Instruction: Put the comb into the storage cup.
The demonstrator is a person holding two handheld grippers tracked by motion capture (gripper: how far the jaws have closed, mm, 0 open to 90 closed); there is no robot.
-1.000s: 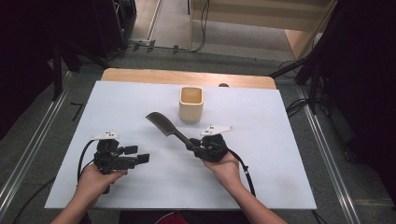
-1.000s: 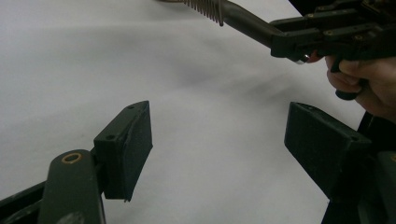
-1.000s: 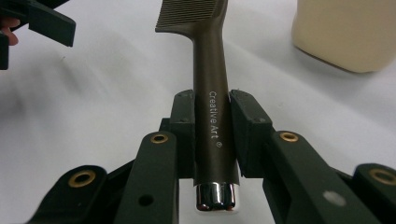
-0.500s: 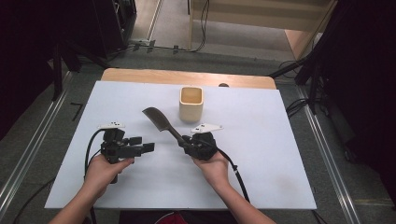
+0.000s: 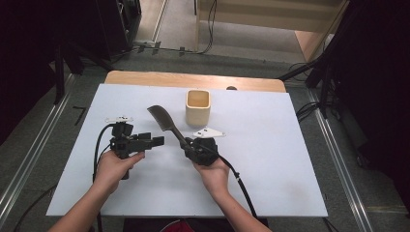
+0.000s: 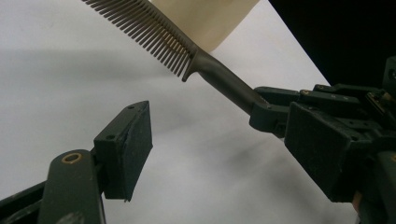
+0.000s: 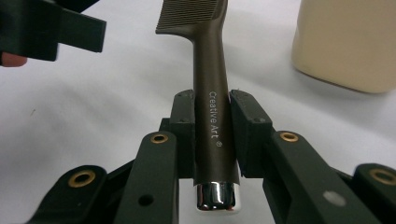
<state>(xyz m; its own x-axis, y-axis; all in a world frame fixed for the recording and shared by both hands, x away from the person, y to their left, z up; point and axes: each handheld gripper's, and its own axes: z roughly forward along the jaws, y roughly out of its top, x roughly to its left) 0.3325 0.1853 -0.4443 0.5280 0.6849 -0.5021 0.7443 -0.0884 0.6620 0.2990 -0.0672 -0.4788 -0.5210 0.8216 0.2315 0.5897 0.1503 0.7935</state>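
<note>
My right gripper (image 7: 212,135) is clamped on the comb (image 5: 164,121) handle, pads tight both sides, teeth end angled up over the white table (image 5: 270,159). My left gripper (image 5: 153,141) has its jaws wide apart, nothing between them, just beside the comb. Beige cup (image 5: 198,107) stands close behind.

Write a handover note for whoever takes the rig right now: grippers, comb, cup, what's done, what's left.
Right gripper: fingers shut on the handle of the comb, teeth end raised over the table and pointing toward the left gripper.
Left gripper: open, nothing between its fingers, beside the comb's handle.
Cup: upright behind the comb, looks empty.
Done: comb picked up.
Left: probably hand it to the left gripper or drop it in the cup; which one is unclear.
</note>
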